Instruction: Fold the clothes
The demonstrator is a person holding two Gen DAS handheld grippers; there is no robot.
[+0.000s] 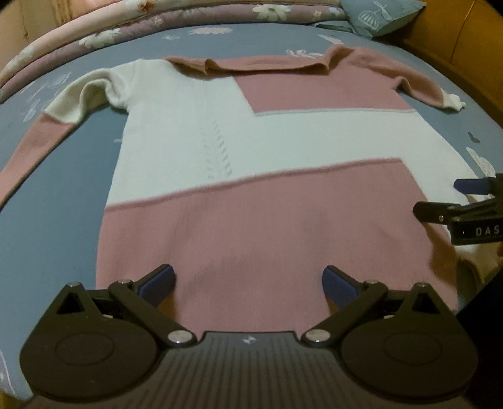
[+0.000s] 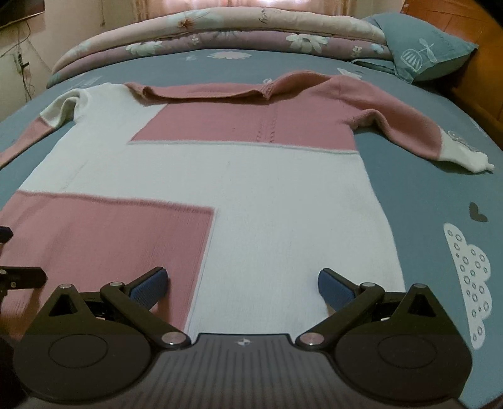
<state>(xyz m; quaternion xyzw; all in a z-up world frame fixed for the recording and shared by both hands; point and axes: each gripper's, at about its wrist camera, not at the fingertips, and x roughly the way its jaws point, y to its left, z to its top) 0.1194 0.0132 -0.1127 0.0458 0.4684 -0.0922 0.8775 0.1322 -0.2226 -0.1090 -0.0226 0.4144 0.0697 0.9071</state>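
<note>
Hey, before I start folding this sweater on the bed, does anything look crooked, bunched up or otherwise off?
Mostly tidy: the sweater lies flat on the bed. Only the collar is rumpled and rolled over, and the white sleeve top is puckered at the shoulder.

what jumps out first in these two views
A pink and white sweater lies spread flat across the middle of the blue bed, collar away from the cameras and both sleeves out to the sides. At the near hem, the left gripper and the right gripper hang wide open over it. A folded floral quilt lies along the far edge.
</note>
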